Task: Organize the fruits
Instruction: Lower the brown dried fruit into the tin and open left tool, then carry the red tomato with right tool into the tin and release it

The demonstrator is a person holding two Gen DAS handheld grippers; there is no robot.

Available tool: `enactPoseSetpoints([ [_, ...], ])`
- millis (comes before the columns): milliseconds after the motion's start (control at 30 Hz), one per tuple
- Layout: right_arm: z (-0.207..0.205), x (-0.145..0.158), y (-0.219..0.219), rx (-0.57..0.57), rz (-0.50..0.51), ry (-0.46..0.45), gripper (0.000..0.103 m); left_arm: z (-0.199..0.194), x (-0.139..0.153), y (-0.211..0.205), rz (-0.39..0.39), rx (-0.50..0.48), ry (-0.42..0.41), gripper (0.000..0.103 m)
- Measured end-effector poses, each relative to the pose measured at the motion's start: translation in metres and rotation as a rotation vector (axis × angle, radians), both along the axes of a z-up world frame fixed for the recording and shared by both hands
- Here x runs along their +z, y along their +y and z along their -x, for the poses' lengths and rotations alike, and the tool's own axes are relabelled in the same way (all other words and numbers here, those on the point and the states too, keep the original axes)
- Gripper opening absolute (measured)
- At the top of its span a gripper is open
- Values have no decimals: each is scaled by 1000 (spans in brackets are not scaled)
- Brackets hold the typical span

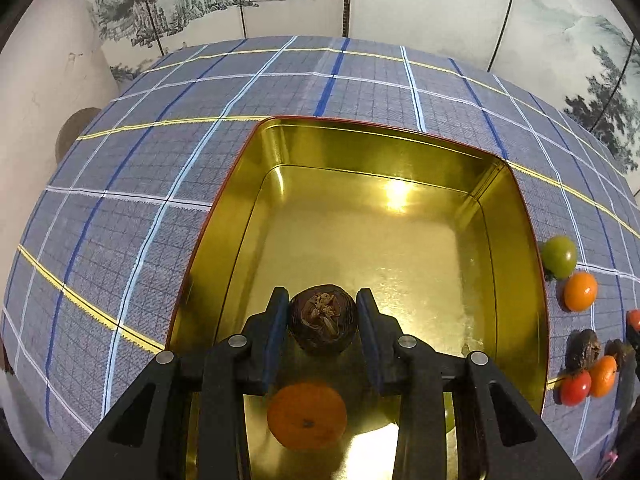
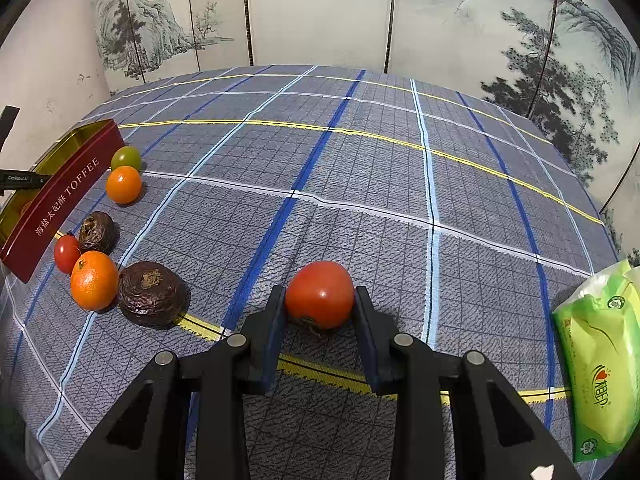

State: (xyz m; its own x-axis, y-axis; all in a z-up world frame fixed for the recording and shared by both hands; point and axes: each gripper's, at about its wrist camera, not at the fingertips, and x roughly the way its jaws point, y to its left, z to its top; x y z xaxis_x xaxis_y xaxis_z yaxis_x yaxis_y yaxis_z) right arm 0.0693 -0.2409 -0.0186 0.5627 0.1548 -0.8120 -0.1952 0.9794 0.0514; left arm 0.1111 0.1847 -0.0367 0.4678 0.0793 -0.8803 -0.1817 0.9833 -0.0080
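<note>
Two grippers are each clamping one fruit: the left gripper [image 1: 322,312] is holding a wrinkled brown fruit [image 1: 322,318] over the gold tin [image 1: 516,240], where dropping it risks striking the orange [image 1: 307,416] beneath; the right gripper [image 2: 320,308] is squeezing a red tomato [image 2: 320,294] on the worktop [image 2: 360,184], risking bruising.

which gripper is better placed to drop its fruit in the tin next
Left. The left gripper holds a dark brown fruit right over the gold tin. The right gripper grips a red tomato away from it.

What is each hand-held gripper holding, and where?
Left hand-held gripper: dark wrinkled fruit, pinched at its sides. Right hand-held gripper: red tomato, likewise.
</note>
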Motion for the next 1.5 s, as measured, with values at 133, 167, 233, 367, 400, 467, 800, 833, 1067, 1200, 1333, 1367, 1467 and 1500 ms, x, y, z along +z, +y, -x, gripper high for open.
enactPoseSetpoints([
  [133,0,0,1,0,0,0,31,-1,-3,1,3,9,25,36],
  [167,0,0,0,0,0,0,31,-2,-3,1,3,12,31,36],
  [233,0,0,0,0,0,0,31,-2,-5,2,3,12,38,36],
  [367,0,0,0,1,0,0,31,-3,-5,1,-2,9,42,36],
  [400,0,0,0,1,0,0,31,-3,-6,1,-4,8,43,36],
  [467,0,0,1,1,-1,0,31,-3,-5,1,-5,7,44,36],
  [800,0,1,1,-33,-10,13,30,0,-1,1,-6,5,9,46],
  [833,0,2,2,-40,-9,17,30,1,1,1,-5,4,-2,52],
  [1067,-2,5,3,-93,-15,35,29,12,11,0,-5,-8,-58,57],
  [1200,-2,17,10,-113,-20,11,29,24,21,-2,-22,1,-117,62],
  [1333,-2,37,24,-86,-47,-23,29,37,34,-4,-32,-6,-183,69],
  [1367,-3,44,33,-62,-57,-37,29,40,37,-4,-35,-6,-194,70],
  [1467,-5,56,59,-2,-90,-49,29,51,43,-4,-49,-3,-218,71],
  [1500,-5,60,74,35,-97,-54,29,54,44,-4,-49,-4,-223,71],
])
